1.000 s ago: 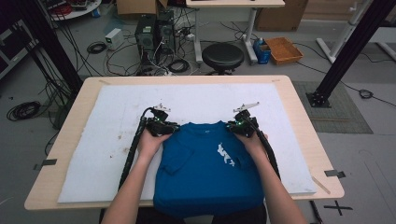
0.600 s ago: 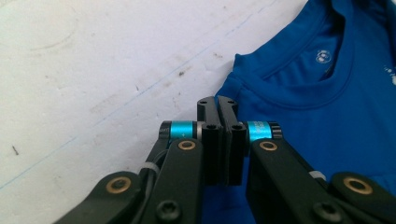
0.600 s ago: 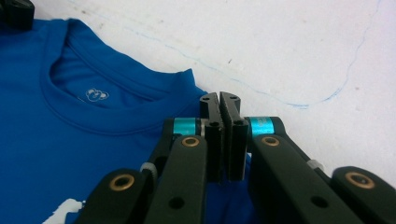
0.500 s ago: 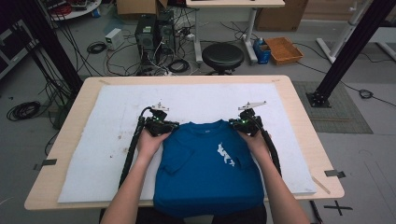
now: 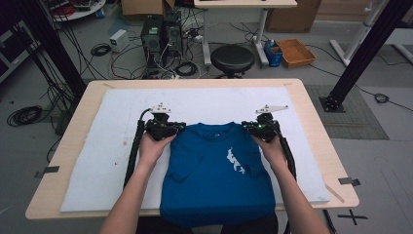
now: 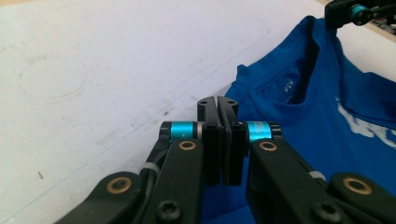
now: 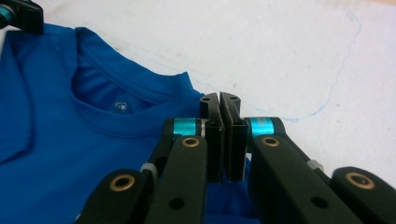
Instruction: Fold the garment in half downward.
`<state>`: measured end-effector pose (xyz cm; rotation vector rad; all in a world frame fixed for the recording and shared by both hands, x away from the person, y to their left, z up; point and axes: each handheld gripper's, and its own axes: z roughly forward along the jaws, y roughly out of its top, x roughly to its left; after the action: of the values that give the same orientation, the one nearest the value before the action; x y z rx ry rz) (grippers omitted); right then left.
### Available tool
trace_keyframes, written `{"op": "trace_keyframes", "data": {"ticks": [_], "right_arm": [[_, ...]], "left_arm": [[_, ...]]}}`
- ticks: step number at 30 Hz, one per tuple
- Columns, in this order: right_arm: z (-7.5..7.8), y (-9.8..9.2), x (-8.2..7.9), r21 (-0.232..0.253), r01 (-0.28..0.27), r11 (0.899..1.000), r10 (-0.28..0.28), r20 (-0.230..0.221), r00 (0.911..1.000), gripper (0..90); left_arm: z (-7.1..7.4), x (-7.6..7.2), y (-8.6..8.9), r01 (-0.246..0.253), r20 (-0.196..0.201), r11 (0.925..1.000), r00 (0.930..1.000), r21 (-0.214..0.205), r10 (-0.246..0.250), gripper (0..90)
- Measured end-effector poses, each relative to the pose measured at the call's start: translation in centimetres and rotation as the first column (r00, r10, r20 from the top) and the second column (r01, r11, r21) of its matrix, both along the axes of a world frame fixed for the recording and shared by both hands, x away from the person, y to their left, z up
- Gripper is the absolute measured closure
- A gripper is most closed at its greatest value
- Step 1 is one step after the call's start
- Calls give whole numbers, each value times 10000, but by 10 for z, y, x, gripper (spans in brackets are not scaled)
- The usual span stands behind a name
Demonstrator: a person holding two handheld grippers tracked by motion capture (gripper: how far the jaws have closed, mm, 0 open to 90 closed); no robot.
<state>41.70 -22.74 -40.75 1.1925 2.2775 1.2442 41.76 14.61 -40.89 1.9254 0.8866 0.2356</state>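
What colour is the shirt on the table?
Blue, with a small white print on the front of the shirt. The high view shows it best.

both grippers' jaws have just closed on the blue t-shirt shoulders, spreading them slightly wider apart.

Blue T-shirt: short-sleeved, round ribbed collar, small white print on the chest. It lies face up on the white mat, collar toward the far side of the table, lower hem hanging over the near edge. Both sleeves are folded inward over the body. The shoulder corners are drawn up slightly, and the fabric between them is mostly flat with light creases
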Motion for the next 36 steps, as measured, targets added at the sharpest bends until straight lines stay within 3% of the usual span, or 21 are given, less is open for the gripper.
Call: {"op": "trace_keyframes", "data": {"ticks": [4,5,11,19,24,32,35,36], "right_arm": [[10,-4,-18,167,-92,9998,86,322,9994,889],[13,-6,-29,183,-141,9997,133,420,9990,889],[17,-7,-58,-50,-374,9993,377,832,9958,890],[17,-9,-111,-379,-588,9975,630,1230,9904,889],[15,-8,-143,-846,-793,9933,914,1504,9844,889],[7,-10,-181,-1325,-1146,9845,1346,1536,9789,889],[3,-10,-193,-1491,-1268,9807,1482,1429,9786,889],[3,-10,-193,-1491,-1268,9807,1482,1429,9786,889]], "left_arm": [[10,-17,3,377,327,9992,9988,-125,-373,884],[12,-22,3,473,374,9988,9982,-149,-467,884],[20,-54,4,970,770,9953,9923,74,-973,884],[17,-95,4,1503,1027,9875,9827,471,-1545,884],[13,-121,5,1802,1113,9820,9763,573,-1856,883],[1,-157,4,2453,1118,9614,9593,1243,-2592,883],[-3,-167,2,2695,1027,9521,9529,1441,-2853,882],[-3,-167,2,2695,1027,9521,9529,1441,-2853,882]]}}
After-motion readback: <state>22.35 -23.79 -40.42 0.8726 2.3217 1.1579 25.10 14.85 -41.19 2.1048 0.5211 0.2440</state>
